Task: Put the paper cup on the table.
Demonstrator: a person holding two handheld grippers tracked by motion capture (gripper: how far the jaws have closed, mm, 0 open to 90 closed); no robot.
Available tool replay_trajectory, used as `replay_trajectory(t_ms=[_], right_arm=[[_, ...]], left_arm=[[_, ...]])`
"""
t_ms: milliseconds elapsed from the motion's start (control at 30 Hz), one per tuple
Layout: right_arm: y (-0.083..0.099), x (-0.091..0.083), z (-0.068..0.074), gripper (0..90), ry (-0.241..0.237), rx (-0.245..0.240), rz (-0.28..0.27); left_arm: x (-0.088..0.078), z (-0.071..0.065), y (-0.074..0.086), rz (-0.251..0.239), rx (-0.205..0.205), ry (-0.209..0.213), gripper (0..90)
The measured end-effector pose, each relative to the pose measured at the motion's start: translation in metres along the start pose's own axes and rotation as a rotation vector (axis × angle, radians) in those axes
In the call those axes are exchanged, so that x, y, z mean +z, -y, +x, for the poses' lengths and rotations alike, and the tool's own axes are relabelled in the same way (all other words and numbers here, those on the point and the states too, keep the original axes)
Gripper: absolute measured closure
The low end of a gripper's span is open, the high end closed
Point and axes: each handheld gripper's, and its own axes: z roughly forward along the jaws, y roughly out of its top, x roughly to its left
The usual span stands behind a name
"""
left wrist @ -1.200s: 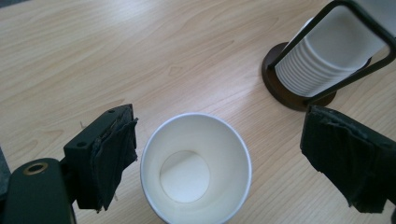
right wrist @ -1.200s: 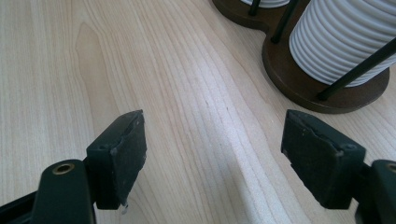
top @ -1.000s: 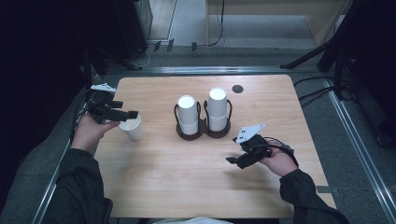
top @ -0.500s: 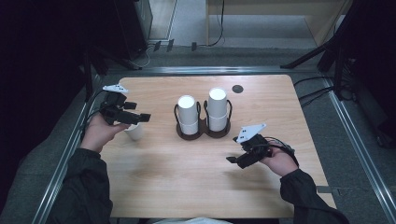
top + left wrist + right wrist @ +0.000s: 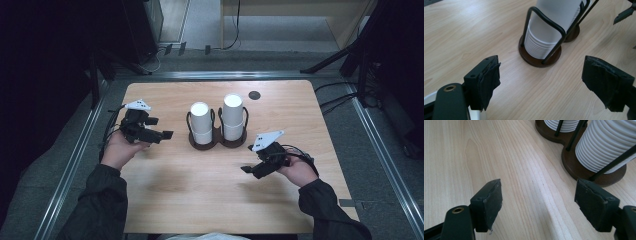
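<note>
Over by the left edge of the light wooden table [image 5: 165, 200], the left tool [image 5: 161, 134] hangs in the person's hand with its jaws spread wide and nothing between them, though they've just been closing a touch. A bit of white cup rim [image 5: 477, 115] peeks out under that tool in the left gripper view. It's aimed at the two stacks of white ribbed paper cups in their dark wire holder with round brown bases [image 5: 214, 136], which sits mid-table, a little toward the far edge. A small dark round disc [image 5: 254, 95] lies close to the far edge. Nearer the right edge, the right tool [image 5: 249, 171] is released too, empty and pointing at the holder's base.
</note>
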Motion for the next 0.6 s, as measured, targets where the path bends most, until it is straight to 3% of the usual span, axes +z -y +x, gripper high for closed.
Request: replay_trajectory(t_ms=[300,600], right_arm=[[-0.004,0.003,-0.003,23.0,-0.002,-0.011,0.006],[-0.009,0.006,-0.004,23.0,-0.009,-0.025,0.0]], left_arm=[[0.008,-0.017,0.005,0.024,0.019,0.075,15.0],[0.016,-0.031,0.012,0.011,0.041,0.061,14.9]])
